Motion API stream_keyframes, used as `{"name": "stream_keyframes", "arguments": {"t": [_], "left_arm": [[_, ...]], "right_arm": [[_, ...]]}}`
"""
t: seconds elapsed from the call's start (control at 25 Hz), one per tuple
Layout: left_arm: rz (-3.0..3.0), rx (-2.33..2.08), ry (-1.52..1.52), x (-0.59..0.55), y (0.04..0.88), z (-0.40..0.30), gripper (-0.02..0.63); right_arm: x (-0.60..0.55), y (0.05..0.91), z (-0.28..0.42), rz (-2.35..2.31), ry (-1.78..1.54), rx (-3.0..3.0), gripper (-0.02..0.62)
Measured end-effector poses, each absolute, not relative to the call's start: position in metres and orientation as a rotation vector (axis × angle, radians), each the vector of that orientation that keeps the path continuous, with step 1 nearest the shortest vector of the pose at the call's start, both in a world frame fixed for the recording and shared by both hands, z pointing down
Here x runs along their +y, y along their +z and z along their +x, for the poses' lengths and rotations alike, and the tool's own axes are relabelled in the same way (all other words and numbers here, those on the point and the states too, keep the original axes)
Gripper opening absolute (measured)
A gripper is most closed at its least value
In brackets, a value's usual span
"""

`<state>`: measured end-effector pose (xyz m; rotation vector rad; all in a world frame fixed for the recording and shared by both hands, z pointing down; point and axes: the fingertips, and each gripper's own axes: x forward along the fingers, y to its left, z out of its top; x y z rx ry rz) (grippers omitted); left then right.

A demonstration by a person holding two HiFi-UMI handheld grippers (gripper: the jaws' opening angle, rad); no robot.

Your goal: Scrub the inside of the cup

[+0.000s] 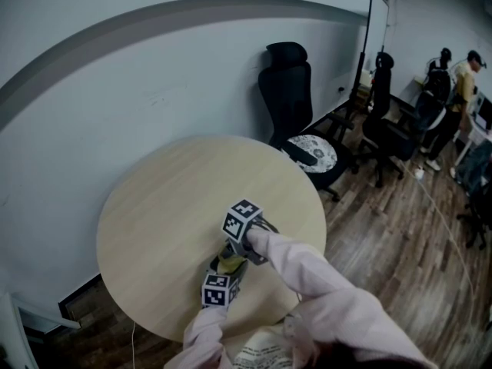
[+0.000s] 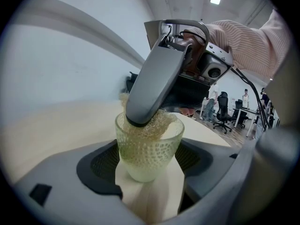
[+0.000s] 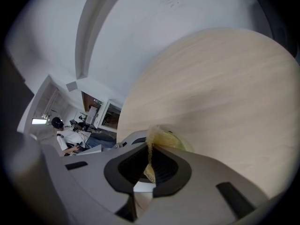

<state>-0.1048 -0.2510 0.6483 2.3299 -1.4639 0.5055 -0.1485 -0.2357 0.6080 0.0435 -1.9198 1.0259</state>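
The translucent pale-green dimpled cup [image 2: 149, 156] stands upright over the round pale wooden table [image 1: 161, 206], clamped between the wide-set jaws of the left gripper [image 2: 147, 165]. The right gripper [image 3: 149, 162], its jaws pinched together on a yellowish mesh scrubbing pad [image 2: 161, 124], reaches down into the cup's mouth.

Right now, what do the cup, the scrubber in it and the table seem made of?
Cup: likely glass or clear plastic; translucent, greenish, dimpled wall. Scrubber: coarse yellowish mesh, open net of fibres showing. Table: pale wood-look top, faint grain, matte; maybe laminate.
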Motion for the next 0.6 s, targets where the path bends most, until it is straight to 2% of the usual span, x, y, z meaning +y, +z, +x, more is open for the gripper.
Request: {"name": "stream_keyframes", "arguments": {"t": [0.4, 0.48, 0.6], "left_arm": [[2.367, -1.474, 0.509, -0.251, 0.642, -0.105, 0.366], [2.378, -1.487, 0.486, -0.252, 0.638, -0.104, 0.4], [2.381, -1.48, 0.483, -0.252, 0.639, -0.103, 0.401]], "right_arm": [[-0.231, 0.606, -0.145, 0.018, 1.001, -1.911, 0.015], [-0.23, 0.606, -0.144, 0.011, 1.004, -1.91, 0.015], [-0.23, 0.605, -0.143, 0.011, 1.002, -1.912, 0.015]]}}
